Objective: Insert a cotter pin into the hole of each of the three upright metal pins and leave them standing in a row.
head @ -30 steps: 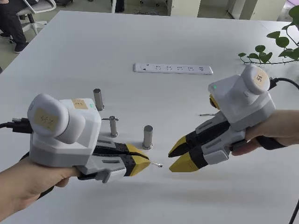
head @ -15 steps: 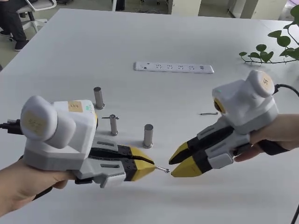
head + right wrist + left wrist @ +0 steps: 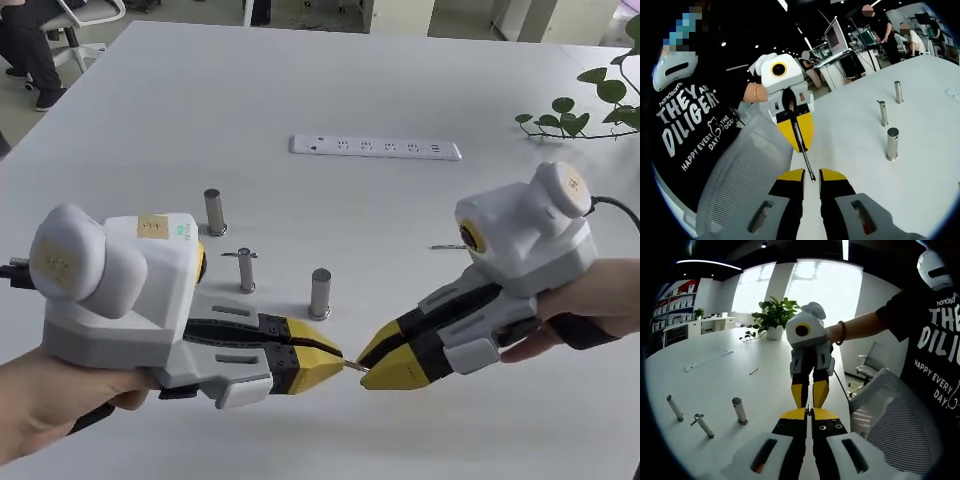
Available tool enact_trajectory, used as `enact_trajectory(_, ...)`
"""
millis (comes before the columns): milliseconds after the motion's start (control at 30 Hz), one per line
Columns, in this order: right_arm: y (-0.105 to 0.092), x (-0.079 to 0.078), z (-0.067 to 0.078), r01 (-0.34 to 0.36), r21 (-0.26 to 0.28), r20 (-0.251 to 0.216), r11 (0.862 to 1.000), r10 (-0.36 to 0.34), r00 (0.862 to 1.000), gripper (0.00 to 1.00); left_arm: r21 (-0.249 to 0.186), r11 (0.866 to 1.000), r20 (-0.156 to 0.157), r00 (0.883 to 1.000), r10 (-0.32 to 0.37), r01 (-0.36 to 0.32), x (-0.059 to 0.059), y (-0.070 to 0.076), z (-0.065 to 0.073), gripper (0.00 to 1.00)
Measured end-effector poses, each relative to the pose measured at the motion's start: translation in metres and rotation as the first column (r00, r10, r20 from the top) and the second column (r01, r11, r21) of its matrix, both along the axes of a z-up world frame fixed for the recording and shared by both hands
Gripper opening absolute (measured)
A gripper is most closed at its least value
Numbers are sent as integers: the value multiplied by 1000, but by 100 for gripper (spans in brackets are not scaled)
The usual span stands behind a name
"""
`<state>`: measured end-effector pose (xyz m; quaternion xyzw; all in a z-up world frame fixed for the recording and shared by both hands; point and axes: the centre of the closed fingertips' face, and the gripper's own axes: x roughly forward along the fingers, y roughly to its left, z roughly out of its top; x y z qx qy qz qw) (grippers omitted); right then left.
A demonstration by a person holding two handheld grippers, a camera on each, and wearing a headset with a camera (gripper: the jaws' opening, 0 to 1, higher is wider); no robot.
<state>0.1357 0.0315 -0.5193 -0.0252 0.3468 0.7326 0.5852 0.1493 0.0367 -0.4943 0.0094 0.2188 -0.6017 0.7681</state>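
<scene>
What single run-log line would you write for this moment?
left gripper shut on cotter pin | right gripper open at its tip | middle metal pin already pinned

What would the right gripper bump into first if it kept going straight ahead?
The cotter pin: its end sits right at the right gripper's open jaws, and the left gripper holding it comes next.

desk (image 3: pixel 330 80): smooth, matt white
metal pins (image 3: pixel 320 290): brushed grey metal, dull sheen
cotter pin (image 3: pixel 805 152): bare grey metal
</scene>
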Motion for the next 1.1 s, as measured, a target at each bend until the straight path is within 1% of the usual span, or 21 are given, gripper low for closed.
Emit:
enact_trajectory(133,1,-1,4,3,22,-18,1000,-2,1000,2,-27,1000,-4,1000,5,-5,0,-1,5,0)
enact_trajectory(200,2,-2,5,1,26,-21,1000,0,1000,1,-35,999,-14,1000,10,-11,0,0,6,0)
enact_trajectory(300,2,-2,6,2,31,-12,1000,-1,1000,1,-40,999,-19,1000,15,-15,0,1,6,0)
enact_trajectory(367,2,-3,7,-11,32,-7,999,11,1000,0,-42,999,-26,1000,15,-16,0,1,5,0)
enact_trajectory(500,2,-6,6,-44,19,33,999,43,999,0,-32,999,-24,1000,16,-17,0,2,2,1)
enact_trajectory(533,1,-6,5,-57,6,53,998,57,997,0,-24,1000,-18,1000,17,-17,1,3,0,1)
enact_trajectory(600,1,-5,4,-73,-18,87,997,74,993,0,-16,1000,-19,999,25,-26,1,2,-2,1)
enact_trajectory(633,0,-4,3,-81,-28,106,996,84,991,0,-13,999,-13,1000,29,-29,1,2,-3,2)
enact_trajectory(733,-1,-1,1,-90,-60,149,994,98,984,0,-5,999,-5,999,49,-49,4,2,-7,2)
enact_trajectory(767,-2,0,0,-96,-71,164,993,107,981,0,-7,998,-10,998,58,-58,6,2,-7,2)
enact_trajectory(833,-2,2,0,-100,-85,183,991,114,977,0,-16,995,-66,993,94,-96,9,3,-9,2)
enact_trajectory(867,-3,3,-1,-101,-92,193,991,117,974,0,-17,995,-43,995,94,-95,11,3,-9,2)
enact_trajectory(900,-3,6,-1,-95,-95,203,991,113,973,0,-14,994,-27,994,108,-108,14,4,-9,3)
enact_trajectory(967,-4,12,-2,-83,-108,222,991,106,969,0,-11,992,-24,991,129,-129,17,6,-10,4)
enact_trajectory(1000,-5,14,-3,-81,-111,227,991,104,968,0,-9,990,-14,990,139,-139,20,7,-10,5)
enact_trajectory(1033,-6,17,-4,-76,-119,240,990,103,965,0,-6,986,2,986,164,-164,25,9,-11,7)
enact_trajectory(1100,-8,22,-5,-64,-132,253,989,96,963,0,-8,980,6,980,198,-198,30,13,-11,10)
